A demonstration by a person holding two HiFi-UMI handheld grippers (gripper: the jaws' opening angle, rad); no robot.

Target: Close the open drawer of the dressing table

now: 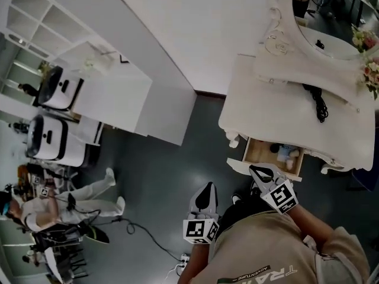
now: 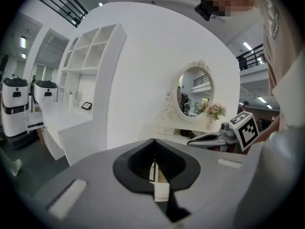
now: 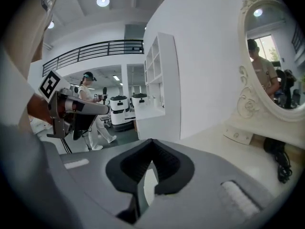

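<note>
The cream dressing table (image 1: 266, 108) stands at the upper right of the head view, under its oval mirror (image 1: 331, 37). Its drawer (image 1: 259, 151) is pulled out toward me, wooden inside, with small items (image 1: 288, 154) in it. My right gripper (image 1: 254, 169) is shut and empty, its tip just at the drawer's white front edge; I cannot tell if it touches. My left gripper (image 1: 208, 187) hangs shut and empty over the dark floor, left of the drawer. The left gripper view (image 2: 153, 141) shows the mirror (image 2: 196, 90) and the right gripper (image 2: 209, 138). The right gripper view (image 3: 151, 141) looks across the tabletop (image 3: 238, 151).
A black cable (image 1: 320, 105) lies on the tabletop; flowers (image 1: 371, 71) stand at its right edge. A white counter and shelf unit (image 1: 112, 93) fills the left. Two white robots (image 1: 53, 114) and a person in white (image 1: 59, 203) are beyond. A cable (image 1: 142, 232) runs over the floor.
</note>
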